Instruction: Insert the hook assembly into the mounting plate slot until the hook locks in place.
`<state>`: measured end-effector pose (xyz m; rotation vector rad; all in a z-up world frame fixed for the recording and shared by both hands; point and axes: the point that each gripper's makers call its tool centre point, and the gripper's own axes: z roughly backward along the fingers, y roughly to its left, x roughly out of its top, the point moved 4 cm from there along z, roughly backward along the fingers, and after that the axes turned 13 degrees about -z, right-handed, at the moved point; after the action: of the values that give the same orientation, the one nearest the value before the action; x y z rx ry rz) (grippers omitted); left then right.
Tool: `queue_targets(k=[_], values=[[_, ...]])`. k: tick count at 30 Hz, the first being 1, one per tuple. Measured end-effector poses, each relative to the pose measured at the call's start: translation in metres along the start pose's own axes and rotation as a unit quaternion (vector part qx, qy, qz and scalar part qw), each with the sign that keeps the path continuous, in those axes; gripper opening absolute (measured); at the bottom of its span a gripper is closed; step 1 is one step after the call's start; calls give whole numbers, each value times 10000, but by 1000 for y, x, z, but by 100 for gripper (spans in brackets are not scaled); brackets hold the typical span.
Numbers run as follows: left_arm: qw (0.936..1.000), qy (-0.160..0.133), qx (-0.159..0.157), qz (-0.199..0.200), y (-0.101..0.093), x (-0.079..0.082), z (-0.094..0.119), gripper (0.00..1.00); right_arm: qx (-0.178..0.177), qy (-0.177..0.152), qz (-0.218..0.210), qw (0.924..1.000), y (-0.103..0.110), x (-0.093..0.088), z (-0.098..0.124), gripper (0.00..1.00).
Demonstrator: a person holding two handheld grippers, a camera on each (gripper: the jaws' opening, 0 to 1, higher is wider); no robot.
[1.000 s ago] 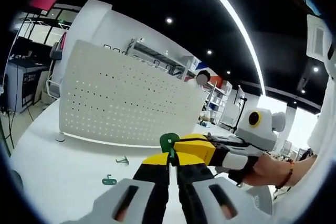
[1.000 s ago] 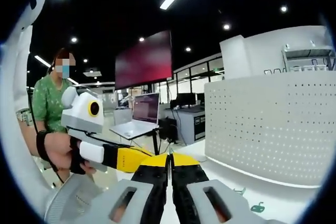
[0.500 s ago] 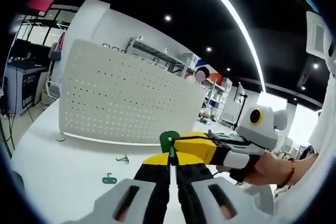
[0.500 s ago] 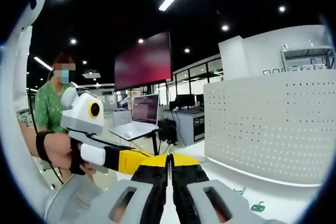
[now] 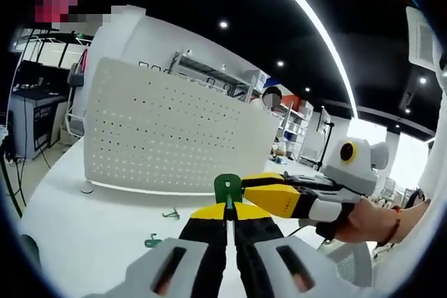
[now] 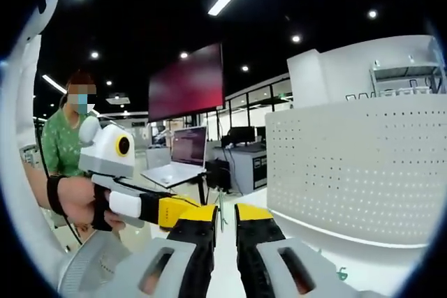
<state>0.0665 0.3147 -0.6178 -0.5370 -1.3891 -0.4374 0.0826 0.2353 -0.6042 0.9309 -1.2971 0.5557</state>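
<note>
Now the left gripper (image 5: 226,220) clenches a small green plastic hook piece (image 5: 228,189) at its tips; the right gripper (image 6: 222,215), jaws parted and empty, sits beside it. Ahead stands the upright white perforated mounting plate (image 5: 174,137), its long axis crossways.

Place: an open-plan lab or tech workshop in an office building.
Ceiling: dark, with small round spotlights and a long light strip (image 5: 314,33).
Work surface: a broad white table (image 5: 84,228) with a white perforated board (image 5: 174,137) standing on it.
Storage: metal shelving (image 5: 202,75) behind the board, more racks (image 5: 286,127) further back.
Equipment: an open laptop (image 6: 178,162) on a stand, a large dark wall screen (image 6: 185,82), desks with monitors (image 6: 241,134).
People: a person (image 6: 63,141) in a green top.
</note>
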Motion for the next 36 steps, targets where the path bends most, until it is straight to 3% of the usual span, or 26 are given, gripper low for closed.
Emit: queue_targets(k=[5,18,23,28,36], values=[[9999,-9,73,-72,2,2,0,2,-169,117,-48,9998,-7,-4,7,16],[9998,-55,86,-166,11,17,-4,2,-469,251,-47,9986,-25,-9,32,19],[9997,71,90,-219,25,23,-6,2,-533,233,-73,9983,-29,-10,37,19],[9996,-59,126,-236,38,32,-6,2,-554,192,-91,9982,-30,-10,38,19],[9972,-147,477,-549,59,48,-3,2,-567,163,-77,9982,-26,-11,40,19]])
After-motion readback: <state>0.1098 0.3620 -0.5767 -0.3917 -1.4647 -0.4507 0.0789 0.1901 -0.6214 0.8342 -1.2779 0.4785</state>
